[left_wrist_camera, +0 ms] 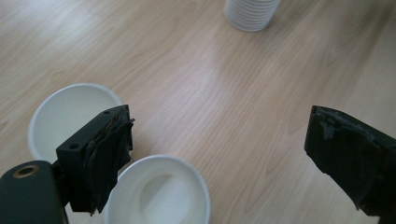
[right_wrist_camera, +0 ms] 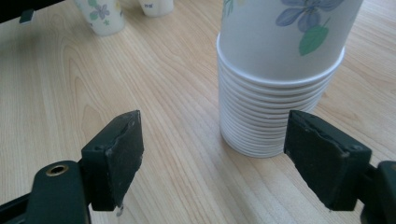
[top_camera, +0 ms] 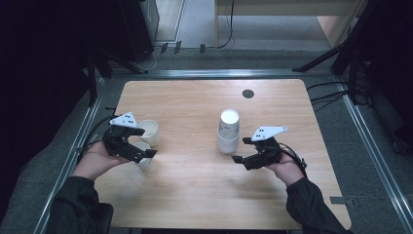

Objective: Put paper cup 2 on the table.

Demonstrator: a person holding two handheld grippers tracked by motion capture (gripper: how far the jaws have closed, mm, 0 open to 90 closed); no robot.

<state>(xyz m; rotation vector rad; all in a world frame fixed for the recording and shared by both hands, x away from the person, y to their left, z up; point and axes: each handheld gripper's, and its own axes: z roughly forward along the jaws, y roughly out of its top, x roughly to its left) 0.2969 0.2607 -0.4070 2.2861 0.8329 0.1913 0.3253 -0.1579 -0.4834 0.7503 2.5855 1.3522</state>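
A stack of white paper cups (top_camera: pixel 228 132) stands rim-down at the table's middle; the top cup of the stack (right_wrist_camera: pixel 275 88) bears a flower print. Two single cups stand upright at the left: the far cup (top_camera: pixel 150 130) and the near cup (top_camera: pixel 142 158). My left gripper (top_camera: pixel 148 142) hovers open above them. Its left jaw hangs over the gap between the far cup (left_wrist_camera: pixel 65 116) and the near cup (left_wrist_camera: pixel 159 193), and its pads touch neither. My right gripper (top_camera: pixel 240 149) stands open just right of the stack, jaws wide, with the stack ahead of them and nothing gripped.
The wooden table (top_camera: pixel 195 185) has bare room at the front and between the two hands. A small dark round disc (top_camera: pixel 248 93) sits near the far edge. Metal rails and cables run along both sides.
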